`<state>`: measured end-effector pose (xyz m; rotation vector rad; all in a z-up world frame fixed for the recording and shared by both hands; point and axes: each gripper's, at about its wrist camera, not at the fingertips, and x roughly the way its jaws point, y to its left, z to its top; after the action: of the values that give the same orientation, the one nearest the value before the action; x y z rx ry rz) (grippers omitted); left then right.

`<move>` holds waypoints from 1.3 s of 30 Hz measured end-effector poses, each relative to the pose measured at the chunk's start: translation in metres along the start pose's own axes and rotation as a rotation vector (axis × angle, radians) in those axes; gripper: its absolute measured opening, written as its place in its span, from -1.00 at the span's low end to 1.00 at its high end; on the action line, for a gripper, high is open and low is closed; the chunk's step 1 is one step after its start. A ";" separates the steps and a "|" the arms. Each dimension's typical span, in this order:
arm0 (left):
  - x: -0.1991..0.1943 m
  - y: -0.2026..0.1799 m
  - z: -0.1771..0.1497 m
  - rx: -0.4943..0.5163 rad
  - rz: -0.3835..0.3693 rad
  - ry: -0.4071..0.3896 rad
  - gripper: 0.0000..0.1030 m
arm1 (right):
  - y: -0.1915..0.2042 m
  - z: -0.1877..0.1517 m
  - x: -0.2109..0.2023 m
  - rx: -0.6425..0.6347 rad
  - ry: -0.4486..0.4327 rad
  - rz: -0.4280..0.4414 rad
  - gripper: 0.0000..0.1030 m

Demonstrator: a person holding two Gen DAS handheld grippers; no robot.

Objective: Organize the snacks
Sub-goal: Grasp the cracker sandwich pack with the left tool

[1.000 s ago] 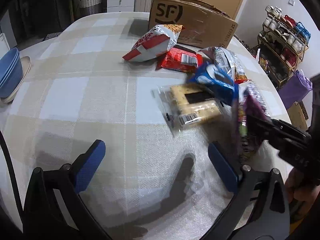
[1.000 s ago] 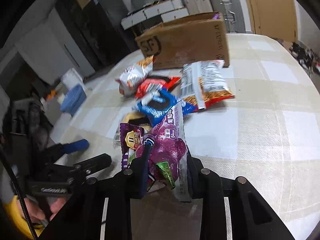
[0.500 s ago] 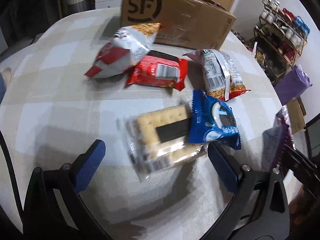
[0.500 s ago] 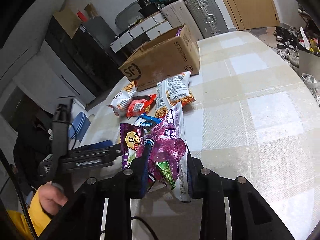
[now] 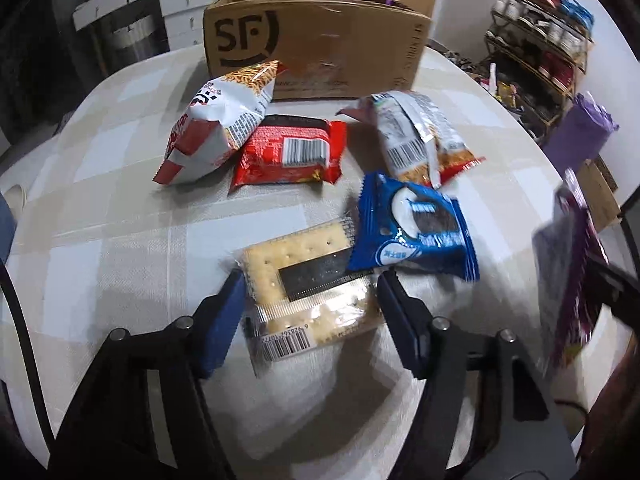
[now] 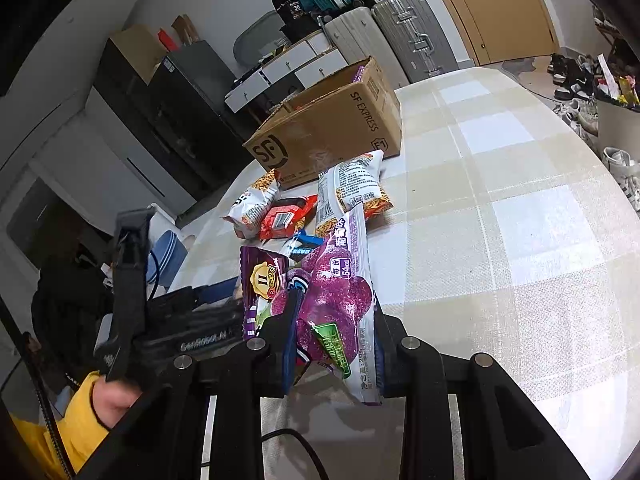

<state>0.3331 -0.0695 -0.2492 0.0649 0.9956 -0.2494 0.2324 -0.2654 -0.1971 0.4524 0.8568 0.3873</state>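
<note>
A clear pack of square crackers (image 5: pixel 308 280) lies flat on the checked tablecloth, between the blue pads of my left gripper (image 5: pixel 310 304). Its jaws are closing; the pads stand at the wrapper's side edges without visibly squeezing it. A blue cookie pack (image 5: pixel 416 228) overlaps the crackers' far right corner. Behind lie a red pack (image 5: pixel 292 152), a white-and-red chip bag (image 5: pixel 212 128) and an orange noodle-snack bag (image 5: pixel 420 136). My right gripper (image 6: pixel 336 344) is shut on a purple grape snack bag (image 6: pixel 332 292), held upright above the table at the right.
An open cardboard box (image 5: pixel 316 40) stands at the table's far side, just behind the snacks. Blue bowls (image 6: pixel 166 252) sit near the left edge. A shoe rack (image 5: pixel 536 40) and suitcases (image 6: pixel 404 36) stand beyond the table. A hand in a yellow sleeve (image 6: pixel 112 396) holds the left gripper.
The left gripper moved up to the cracker pack and its jaws narrowed from wide apart to the pack's sides. The right gripper swung right and slightly up with the purple bag still gripped.
</note>
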 end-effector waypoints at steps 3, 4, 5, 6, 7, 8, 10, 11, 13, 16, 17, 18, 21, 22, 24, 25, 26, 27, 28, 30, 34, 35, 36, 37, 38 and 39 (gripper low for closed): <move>-0.009 0.000 -0.007 0.020 -0.027 -0.011 0.18 | 0.003 0.000 0.001 -0.004 0.000 -0.002 -0.44; -0.012 0.001 -0.010 0.034 -0.036 -0.010 0.17 | 0.005 0.000 0.000 -0.005 -0.003 -0.002 -0.44; -0.014 0.002 -0.013 0.039 -0.038 -0.012 0.16 | 0.006 0.000 -0.002 -0.005 -0.008 -0.002 -0.44; -0.017 0.002 -0.018 0.041 -0.030 -0.018 0.16 | 0.007 0.001 -0.003 -0.005 -0.011 -0.002 -0.44; -0.019 0.003 -0.023 0.043 -0.024 -0.021 0.16 | 0.007 0.001 -0.003 -0.004 -0.014 0.000 -0.44; -0.021 0.005 -0.026 0.039 -0.026 -0.022 0.15 | 0.008 0.002 -0.003 -0.003 -0.015 0.003 -0.44; -0.025 0.010 -0.030 0.032 -0.023 -0.022 0.15 | 0.010 0.001 -0.004 -0.002 -0.017 0.008 -0.44; -0.027 0.013 -0.032 0.030 -0.023 -0.025 0.15 | 0.012 0.001 -0.004 -0.004 -0.015 0.010 -0.44; -0.033 0.017 -0.035 0.023 -0.022 -0.034 0.14 | 0.016 0.000 -0.003 -0.008 -0.013 0.012 -0.44; -0.040 0.022 -0.038 0.019 -0.025 -0.045 0.14 | 0.023 0.000 -0.002 -0.011 -0.007 0.019 -0.44; -0.043 0.023 -0.040 0.015 -0.026 -0.051 0.14 | 0.024 0.000 -0.002 -0.014 -0.007 0.019 -0.44; -0.047 0.024 -0.042 0.013 -0.027 -0.054 0.14 | 0.027 0.000 -0.002 -0.016 -0.008 0.019 -0.44; -0.053 0.030 -0.045 -0.002 -0.034 -0.064 0.14 | 0.031 0.001 -0.002 -0.016 -0.008 0.026 -0.44; -0.056 0.031 -0.046 -0.008 -0.037 -0.067 0.14 | 0.033 0.001 -0.001 -0.017 -0.006 0.027 -0.44; -0.059 0.035 -0.046 -0.024 -0.049 -0.074 0.14 | 0.037 0.000 -0.001 -0.020 -0.004 0.027 -0.44; -0.061 0.036 -0.047 -0.029 -0.054 -0.078 0.14 | 0.039 -0.001 -0.002 -0.022 -0.003 0.030 -0.44; -0.063 0.038 -0.047 -0.033 -0.058 -0.083 0.14 | 0.040 -0.001 -0.001 -0.022 -0.002 0.032 -0.44; -0.065 0.039 -0.047 -0.035 -0.065 -0.083 0.14 | 0.041 -0.001 -0.001 -0.023 0.000 0.032 -0.44; -0.067 0.040 -0.046 -0.042 -0.073 -0.086 0.14 | 0.043 -0.001 -0.001 -0.025 0.000 0.032 -0.44; -0.073 0.043 -0.046 -0.052 -0.063 -0.102 0.14 | 0.045 -0.001 0.000 -0.030 -0.002 0.034 -0.44; -0.089 0.046 -0.045 -0.067 -0.070 -0.133 0.14 | 0.051 0.001 -0.002 -0.044 -0.007 0.042 -0.44; -0.093 0.047 -0.045 -0.066 -0.072 -0.144 0.14 | 0.053 0.001 -0.003 -0.048 -0.010 0.057 -0.44; -0.097 0.048 -0.045 -0.067 -0.078 -0.150 0.14 | 0.055 0.001 -0.004 -0.057 -0.017 0.074 -0.44; -0.101 0.049 -0.045 -0.073 -0.083 -0.157 0.14 | 0.059 0.001 -0.006 -0.071 -0.024 0.083 -0.44; -0.106 0.050 -0.046 -0.083 -0.090 -0.164 0.14 | 0.062 0.001 -0.007 -0.084 -0.029 0.086 -0.44; -0.108 0.051 -0.047 -0.088 -0.099 -0.165 0.14 | 0.065 0.000 -0.008 -0.096 -0.030 0.089 -0.44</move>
<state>0.2510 0.0074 -0.1871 -0.0842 0.8449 -0.2960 0.2186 -0.2155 -0.1578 0.4074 0.7869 0.5004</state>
